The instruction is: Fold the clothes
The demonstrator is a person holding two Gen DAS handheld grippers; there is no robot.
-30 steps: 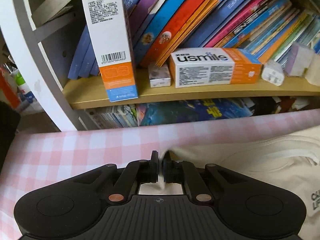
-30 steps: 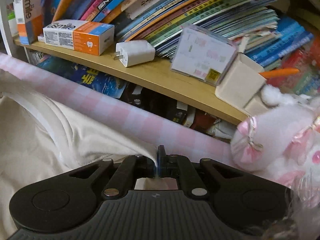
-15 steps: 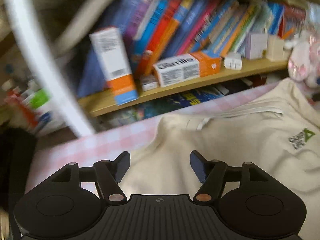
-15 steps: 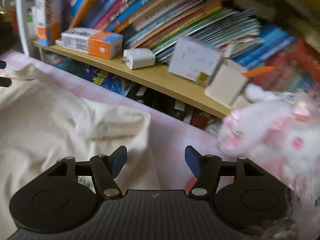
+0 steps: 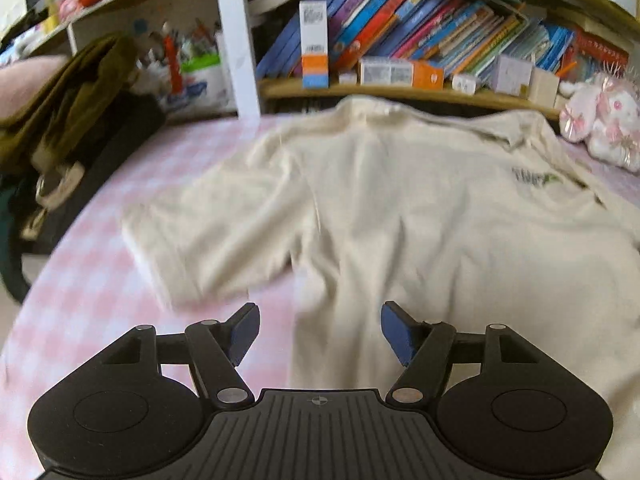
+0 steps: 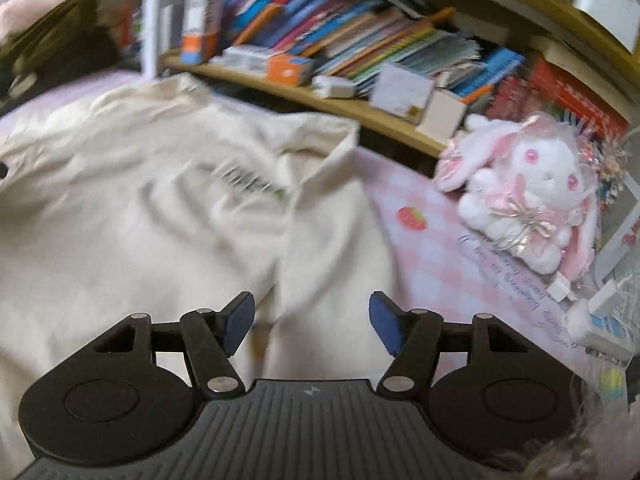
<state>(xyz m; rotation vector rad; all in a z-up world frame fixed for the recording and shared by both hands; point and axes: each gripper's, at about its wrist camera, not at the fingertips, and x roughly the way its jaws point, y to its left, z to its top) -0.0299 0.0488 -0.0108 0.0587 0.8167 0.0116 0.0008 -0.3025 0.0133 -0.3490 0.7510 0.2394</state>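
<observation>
A cream T-shirt (image 5: 400,208) with a small dark chest logo lies spread face up on the pink checked cloth (image 5: 92,280), collar toward the bookshelf. In the left wrist view my left gripper (image 5: 318,314) hovers open over the shirt's lower left side, below the left sleeve (image 5: 208,232), with nothing between its blue pads. In the right wrist view my right gripper (image 6: 311,302) hangs above the T-shirt (image 6: 140,220) near its right sleeve. Its jaws are closing slightly but stand wide apart, and no cloth is between them.
A bookshelf (image 5: 400,92) with books and boxes runs along the far edge. A pink and white plush rabbit (image 6: 532,200) sits at the right, with small white items (image 6: 596,312) beside it. Olive and dark clothing (image 5: 68,120) is piled at the left by a white post (image 5: 236,36).
Both grippers let go of the shirt's top edge, opened wide and pulled back from the shelf. The shirt now lies spread out in front of them.
</observation>
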